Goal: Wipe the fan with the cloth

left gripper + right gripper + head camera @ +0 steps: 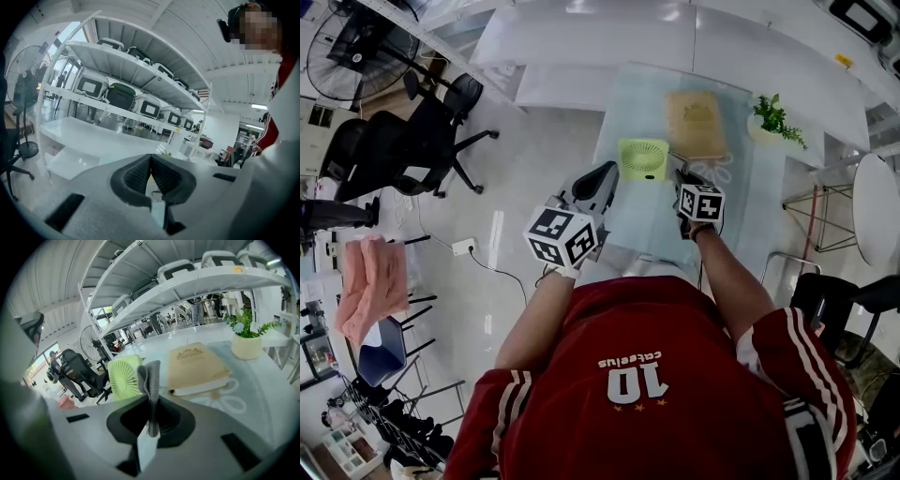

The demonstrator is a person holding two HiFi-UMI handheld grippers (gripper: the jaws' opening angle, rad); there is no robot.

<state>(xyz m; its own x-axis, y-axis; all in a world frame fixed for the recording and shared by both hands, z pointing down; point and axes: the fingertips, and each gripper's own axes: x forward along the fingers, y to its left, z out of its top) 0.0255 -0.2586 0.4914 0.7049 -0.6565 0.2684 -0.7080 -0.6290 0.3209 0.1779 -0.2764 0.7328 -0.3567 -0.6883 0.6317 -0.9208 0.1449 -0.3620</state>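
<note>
Glass table (pixel 637 217) ahead: fan (pixel 642 159) at 12 o'clock, grille toward you. Your right gripper (pixel 151 420) clamps cloth (pixel 151 378), fold jutting forward, likely ready to wipe. Left gripper (pixel 150 174) closed, empty, at fan's 8 o'clock, aimed up, clear.

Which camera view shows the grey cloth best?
The right gripper view. There the grey cloth stands folded, pinched between the jaws of the right hand-held gripper, with the green fan behind it. In the head view it cannot be made out; the left gripper view does not show it.
</note>
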